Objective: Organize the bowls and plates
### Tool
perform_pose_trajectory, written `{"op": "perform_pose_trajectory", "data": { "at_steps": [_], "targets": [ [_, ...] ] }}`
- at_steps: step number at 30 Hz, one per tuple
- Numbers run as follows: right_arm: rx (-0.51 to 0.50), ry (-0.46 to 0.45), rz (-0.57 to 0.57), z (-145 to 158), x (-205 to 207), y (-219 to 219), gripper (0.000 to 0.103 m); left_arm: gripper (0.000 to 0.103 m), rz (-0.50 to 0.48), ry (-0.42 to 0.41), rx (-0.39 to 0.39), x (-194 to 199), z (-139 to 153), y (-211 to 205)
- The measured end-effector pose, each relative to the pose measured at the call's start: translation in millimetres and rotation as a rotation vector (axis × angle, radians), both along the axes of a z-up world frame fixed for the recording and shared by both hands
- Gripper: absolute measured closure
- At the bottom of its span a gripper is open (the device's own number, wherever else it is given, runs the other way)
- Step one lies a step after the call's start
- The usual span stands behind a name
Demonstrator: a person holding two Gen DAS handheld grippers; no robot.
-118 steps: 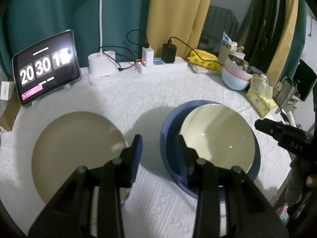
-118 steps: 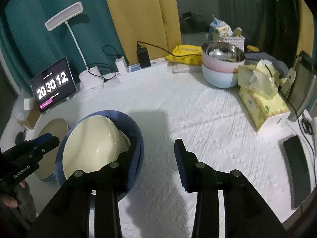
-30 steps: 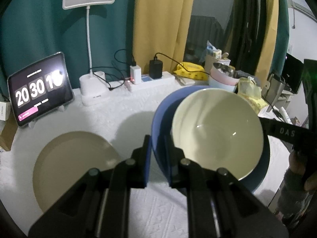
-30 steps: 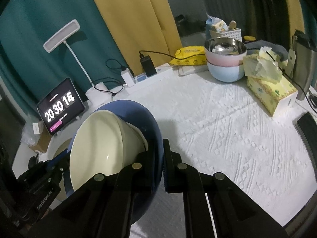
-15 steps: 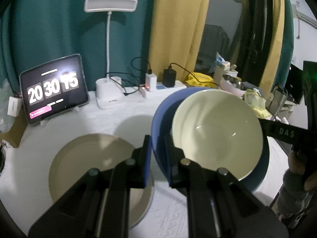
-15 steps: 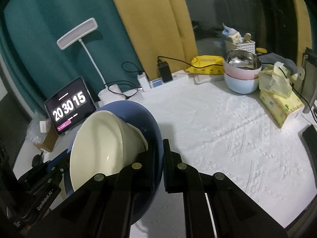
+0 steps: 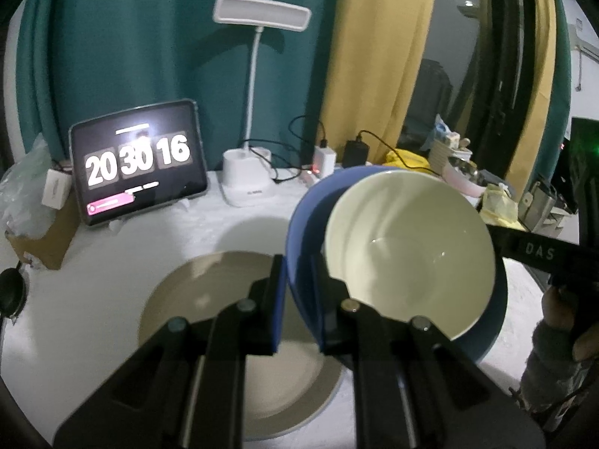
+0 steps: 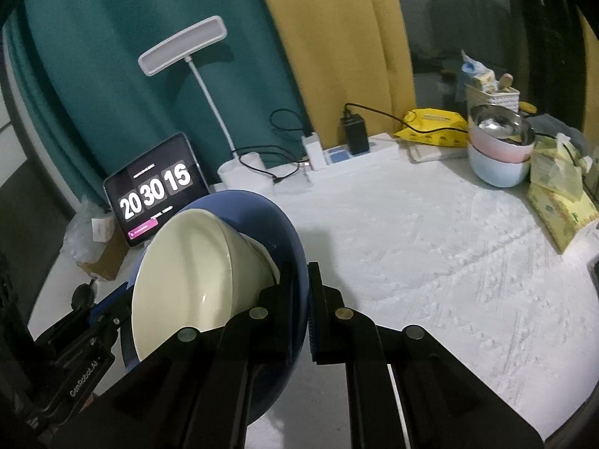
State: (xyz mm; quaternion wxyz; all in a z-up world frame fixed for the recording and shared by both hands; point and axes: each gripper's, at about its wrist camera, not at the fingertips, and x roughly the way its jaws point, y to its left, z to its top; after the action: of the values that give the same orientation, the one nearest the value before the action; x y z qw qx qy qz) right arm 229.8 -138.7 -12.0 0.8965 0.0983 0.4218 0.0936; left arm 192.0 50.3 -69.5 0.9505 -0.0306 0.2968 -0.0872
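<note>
Both grippers are clamped on the blue bowl's rim, one on each side, with the cream bowl nested inside. In the left wrist view the left gripper [image 7: 298,299] pinches the blue bowl [image 7: 303,232] at lower centre, jaws pressed on the rim wall. In the right wrist view the right gripper [image 8: 304,299] pinches the opposite rim, also lower centre.

What changed: a few seconds back both grippers stood spread over the bowls resting on the tablecloth; now the stack is off the cloth and tilted, and it has travelled toward the plate. In the left view the plate [image 7: 209,284] has slid from lower left to just under and left of the gripper. Judged: a two-handed carry, with the bowl stack likely to go onto the plate; not set down yet.

Relative position: the cream bowl [image 7: 408,258] sits right of the left gripper and fills centre right; its rim does not touch the pads, only the blue bowl is gripped. The plate lies flat on the tablecloth [image 7: 93,299], partly hidden by the gripper.

Farther back: tablet [image 7: 138,161] at middle left, lamp [image 7: 258,75] at upper centre. In the right view a second bowl stack [image 8: 499,149] stands at upper right, well apart.
</note>
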Motion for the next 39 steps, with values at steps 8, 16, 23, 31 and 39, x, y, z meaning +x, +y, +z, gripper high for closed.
{"op": "perform_pose_trajectory", "data": {
  "at_steps": [8,16,23,31,39],
  "targets": [
    [0.002,0.017,0.049,-6.5,13.9,31.3,0.095,0.091,0.053,0.011,-0.012,1.3,-4.5,28.7],
    [0.005,0.046,0.091,-18.9,28.4,60.1,0.095,0.091,0.094,0.034,-0.014,9.8,-11.8,52.6],
    [0.004,0.079,0.121,-33.0,39.6,78.6,0.095,0.091,0.128,0.062,-0.016,19.1,-20.7,69.9],
    [0.008,0.127,0.140,-50.4,47.7,91.2,0.095,0.091,0.153,0.085,-0.011,26.8,-28.6,79.5],
    [0.012,0.149,0.143,-58.5,51.0,93.9,0.094,0.091,0.158,0.087,-0.012,29.1,-29.9,82.1]
  ]
}}
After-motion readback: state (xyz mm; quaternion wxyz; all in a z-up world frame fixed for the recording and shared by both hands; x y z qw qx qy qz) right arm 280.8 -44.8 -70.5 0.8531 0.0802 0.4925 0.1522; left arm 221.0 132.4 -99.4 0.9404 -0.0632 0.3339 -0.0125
